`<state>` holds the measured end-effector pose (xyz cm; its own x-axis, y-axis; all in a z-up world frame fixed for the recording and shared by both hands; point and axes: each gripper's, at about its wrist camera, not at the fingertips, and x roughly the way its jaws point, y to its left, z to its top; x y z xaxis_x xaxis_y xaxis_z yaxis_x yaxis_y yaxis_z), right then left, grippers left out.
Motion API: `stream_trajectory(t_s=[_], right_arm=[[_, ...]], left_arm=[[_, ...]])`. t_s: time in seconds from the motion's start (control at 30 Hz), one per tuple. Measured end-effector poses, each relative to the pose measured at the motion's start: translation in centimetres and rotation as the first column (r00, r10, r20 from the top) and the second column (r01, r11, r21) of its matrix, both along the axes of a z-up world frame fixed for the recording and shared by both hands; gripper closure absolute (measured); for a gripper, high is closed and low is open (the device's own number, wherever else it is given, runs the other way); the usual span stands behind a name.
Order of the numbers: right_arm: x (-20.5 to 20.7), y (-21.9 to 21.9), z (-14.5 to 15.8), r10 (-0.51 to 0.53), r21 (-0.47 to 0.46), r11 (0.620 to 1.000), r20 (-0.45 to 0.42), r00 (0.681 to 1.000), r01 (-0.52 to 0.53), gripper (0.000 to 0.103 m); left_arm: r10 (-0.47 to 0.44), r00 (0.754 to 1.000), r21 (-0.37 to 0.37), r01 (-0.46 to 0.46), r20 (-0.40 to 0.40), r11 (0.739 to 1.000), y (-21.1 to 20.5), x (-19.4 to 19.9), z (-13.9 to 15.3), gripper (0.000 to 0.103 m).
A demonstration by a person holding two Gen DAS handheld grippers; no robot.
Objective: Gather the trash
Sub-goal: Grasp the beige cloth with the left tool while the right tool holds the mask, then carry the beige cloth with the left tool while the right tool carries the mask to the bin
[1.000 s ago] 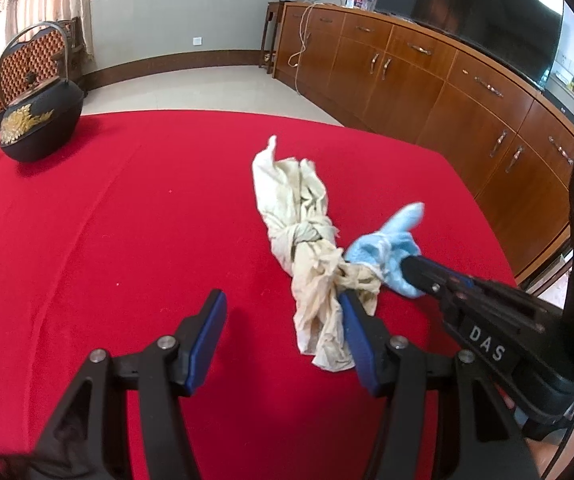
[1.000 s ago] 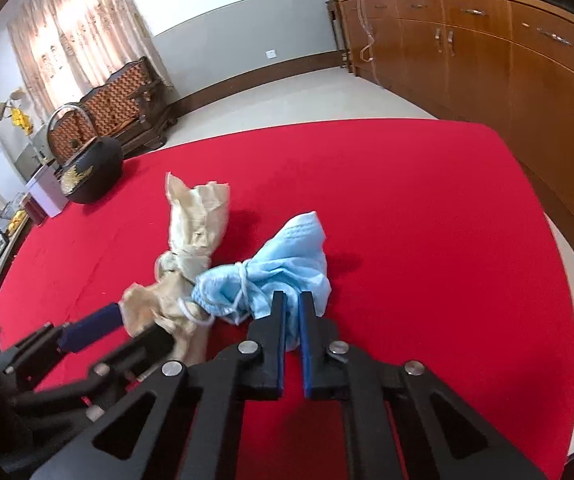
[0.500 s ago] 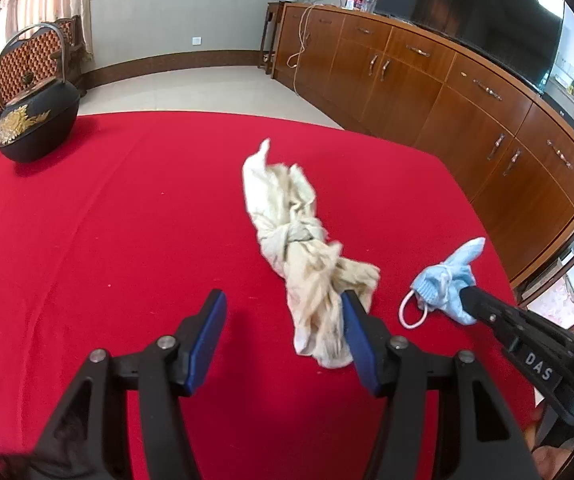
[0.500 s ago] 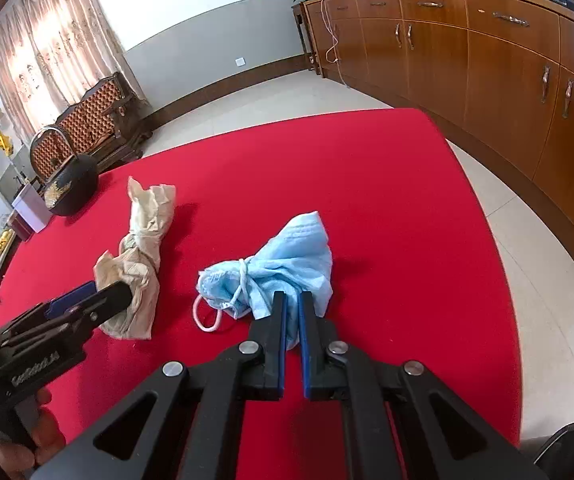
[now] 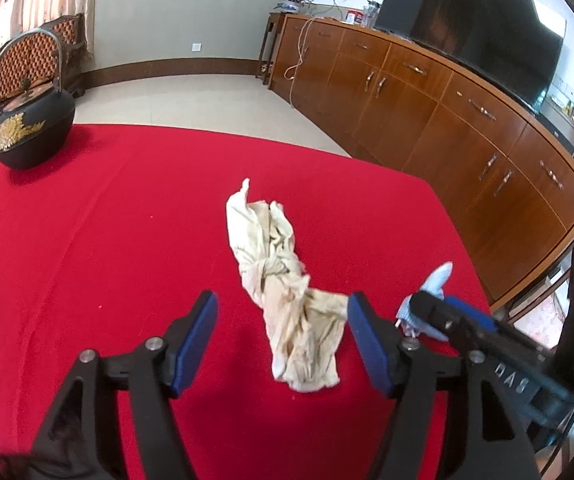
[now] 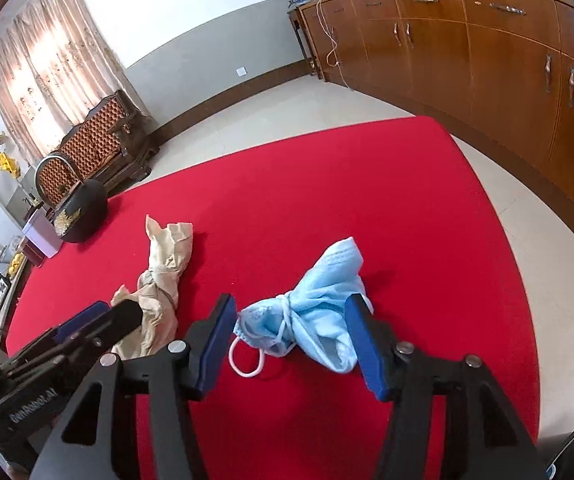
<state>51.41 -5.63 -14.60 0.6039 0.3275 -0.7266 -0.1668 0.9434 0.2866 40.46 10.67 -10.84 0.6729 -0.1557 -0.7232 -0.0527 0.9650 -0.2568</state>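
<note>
In the left wrist view, our left gripper hangs low over the red surface, its jaws spreading further apart. The crumpled beige paper wad lies on the cloth with its near end between the blue pads, though neither pad seems to press on it. To take it well, we judge we should lower until the pads flank the thick twisted middle, then close squarely so the loose tail does not slip out. Just to the right, our right gripper reaches in beside the blue face mask. A black cast-iron teapot stands well apart at the far left.

In the right wrist view, the right gripper has its jaws opening, about half spread, and the knotted mask lies on the surface between them, with no clear pinch from either pad. Its white ear loop trails toward us. No bin is clearly in sight here, so we cannot tell where the trash should go.
</note>
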Motion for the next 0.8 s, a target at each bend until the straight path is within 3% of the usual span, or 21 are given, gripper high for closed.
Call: stream_trajectory(t_s=[0.23,0.3,0.37,0.4,0.43,0.57,0.6,0.63,0.8], right_arm=[[0.4,0.7,-0.9,0.02,-0.03,0.999,-0.005,1.0,-0.02,0.044],[0.4,0.7,-1.1,0.031,-0.034,0.999,-0.006,1.0,-0.031,0.044],[0.4,1.0,-1.2,0.048,-0.059,0.997,0.002,0.999,-0.048,0.044],[0.4,1.2,-1.2,0.052,-0.068,0.996,0.005,0.999,-0.052,0.044],[0.3,1.3,-1.3,0.055,-0.077,0.996,0.008,0.998,-0.054,0.048],[-0.3,1.6,-1.2,0.08,-0.082,0.994,0.017,0.997,-0.079,0.063],[-0.5,1.7,-1.2,0.086,-0.086,0.993,0.02,0.996,-0.084,0.07],[-0.7,1.7,-1.2,0.094,-0.086,0.992,0.022,0.995,-0.091,0.083],[-1.9,1.1,-1.0,0.089,-0.059,0.994,0.021,0.996,-0.087,0.086]], left_arm=[[-0.006,0.996,-0.049,0.001,-0.094,0.999,-0.4,2.7,-2.3,0.033],[-0.003,0.997,-0.023,0.001,-0.08,1.0,-0.7,2.5,-2.3,0.033],[-0.016,0.997,-0.018,0.015,-0.072,1.0,-0.9,2.2,-2.3,0.04],[-0.022,0.997,-0.016,0.021,-0.07,1.0,-0.8,2.0,-2.2,0.055],[-0.023,0.997,-0.014,0.022,-0.073,1.0,-0.9,1.9,-2.2,0.063],[-0.032,0.998,-0.005,0.032,-0.056,0.999,-1.1,1.0,-2.0,0.077],[-0.038,0.998,0.002,0.038,-0.049,0.999,-1.2,0.7,-1.9,0.077],[-0.047,0.998,0.006,0.048,-0.047,0.999,-1.5,0.4,-1.8,0.079],[-0.08,0.996,0.02,0.081,-0.044,0.997,-2.2,-0.9,-1.6,0.08]])
